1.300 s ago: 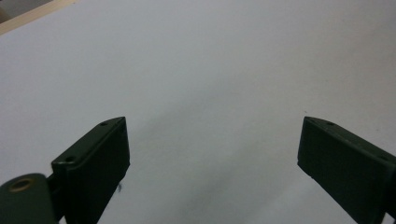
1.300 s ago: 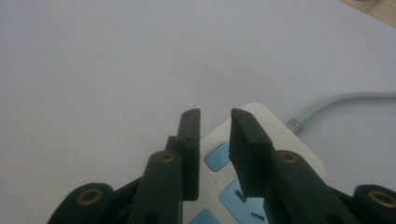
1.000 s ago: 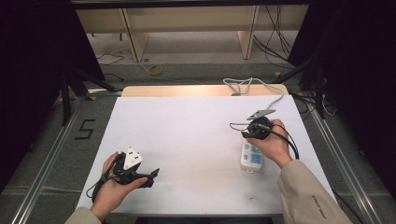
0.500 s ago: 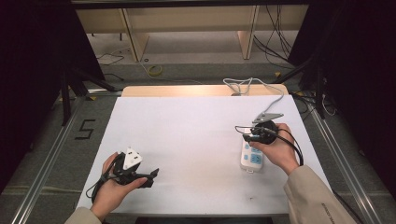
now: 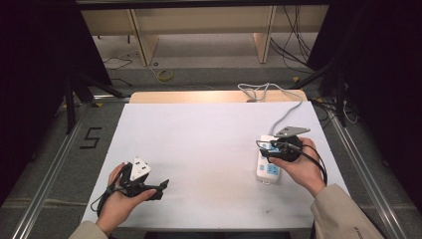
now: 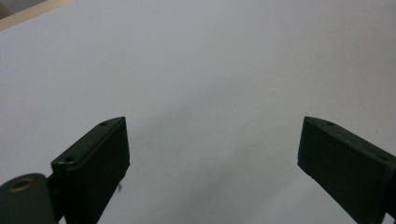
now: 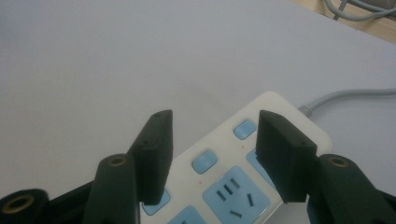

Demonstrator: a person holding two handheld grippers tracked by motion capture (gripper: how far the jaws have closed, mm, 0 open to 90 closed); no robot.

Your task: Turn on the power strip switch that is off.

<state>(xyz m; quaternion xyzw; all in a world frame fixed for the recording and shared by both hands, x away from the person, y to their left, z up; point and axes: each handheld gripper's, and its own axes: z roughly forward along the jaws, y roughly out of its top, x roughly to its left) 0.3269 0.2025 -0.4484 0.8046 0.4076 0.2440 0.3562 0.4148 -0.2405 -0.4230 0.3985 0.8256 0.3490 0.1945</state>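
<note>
High view. Table (image 5: 209,149): white top, wooden strip along the far edge. Power strip (image 5: 267,172): white body with blue socket faces, lying flat near the table's right edge, long axis running near to far. Grey cord (image 5: 278,107): leaves the strip's far end, runs to the far edge and loops on the wooden strip. Right gripper (image 5: 272,148): held in the person's right hand (image 5: 298,169), directly above the far half of the power strip, grey three-cornered plate on top; jaw spacing cannot be told from here. Left gripper (image 5: 161,188): held in the left hand (image 5: 119,199) at the near left corner of the table, jaws pointing right across bare surface, well apart from the power strip. Floor at left carries a marking shaped like a 5 (image 5: 91,138).

Left gripper view. Left gripper (image 6: 212,154): two black jaws set wide apart, nothing between them, bare white table (image 6: 210,70) beyond.

Right gripper view. Right gripper (image 7: 215,135): jaws parted, gripping nothing, poised just above the power strip (image 7: 224,182). Between and below the jaws lie small blue switch buttons (image 7: 204,161) and a blue socket face. Whether the jaw tips touch the strip cannot be told. Grey cord (image 7: 345,95): exits the strip's far end toward the right.
</note>
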